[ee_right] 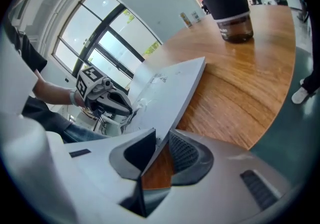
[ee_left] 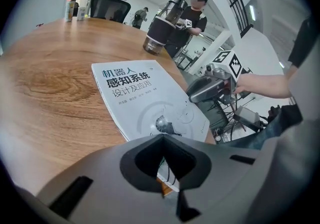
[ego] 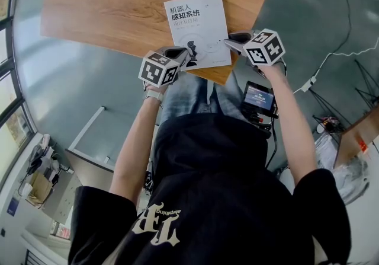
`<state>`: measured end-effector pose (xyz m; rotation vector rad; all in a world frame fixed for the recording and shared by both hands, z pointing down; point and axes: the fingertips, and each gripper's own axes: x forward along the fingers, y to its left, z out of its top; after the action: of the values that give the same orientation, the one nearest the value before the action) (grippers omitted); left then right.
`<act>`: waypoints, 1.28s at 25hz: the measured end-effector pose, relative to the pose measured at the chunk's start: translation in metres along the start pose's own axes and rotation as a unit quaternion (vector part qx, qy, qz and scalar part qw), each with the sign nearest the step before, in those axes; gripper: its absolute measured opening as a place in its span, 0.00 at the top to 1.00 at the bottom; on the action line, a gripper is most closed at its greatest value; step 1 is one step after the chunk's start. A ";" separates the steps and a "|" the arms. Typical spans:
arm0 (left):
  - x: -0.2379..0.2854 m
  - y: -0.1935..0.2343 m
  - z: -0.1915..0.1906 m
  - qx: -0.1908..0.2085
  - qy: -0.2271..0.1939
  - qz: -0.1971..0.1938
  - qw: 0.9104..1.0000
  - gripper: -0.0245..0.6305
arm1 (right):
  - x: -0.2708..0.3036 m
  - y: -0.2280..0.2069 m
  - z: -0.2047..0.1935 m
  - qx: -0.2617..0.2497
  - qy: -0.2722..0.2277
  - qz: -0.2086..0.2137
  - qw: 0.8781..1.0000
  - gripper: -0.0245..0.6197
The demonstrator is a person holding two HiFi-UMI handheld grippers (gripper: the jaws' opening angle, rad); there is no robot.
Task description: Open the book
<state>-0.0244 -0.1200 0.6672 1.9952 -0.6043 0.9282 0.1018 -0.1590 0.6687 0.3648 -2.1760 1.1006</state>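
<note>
The book (ego: 198, 24) lies shut and face up at the near edge of the table (ego: 100, 3), close to its near right corner, so the opening step is only being set up. The right gripper (ee_right: 159, 154) stands with its jaws partway apart, astride the free right-hand edge of the cover; bare wood shows in the gap beside its ribbed pad, so nothing is pinched yet. The left gripper (ego: 186, 55) sits at the book's near left corner, on the spine side, with a narrow gap between its jaws; whether it actually presses on the corner is hard to tell. Next, I judge, the right jaws must close on the cover alone and swing it up and over toward the spine, while the left gripper steadies the book against sliding off the near edge.
</note>
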 end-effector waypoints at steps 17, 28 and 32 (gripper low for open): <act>0.001 0.000 0.004 -0.017 -0.049 0.113 0.992 0.95 | -0.002 -0.009 0.005 0.106 0.001 0.040 0.994 0.89; -0.003 0.003 0.006 -0.113 -0.150 0.104 0.977 0.95 | -0.012 -0.003 0.009 0.155 -0.059 0.068 0.984 0.90; -0.005 -0.006 0.000 -0.104 -0.150 0.088 0.979 0.95 | -0.018 0.008 0.011 0.165 -0.082 0.068 0.981 0.90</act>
<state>-0.0235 -0.1159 0.6604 1.9273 -1.0174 0.6370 0.1061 -0.1636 0.6471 0.4717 -2.1841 1.5654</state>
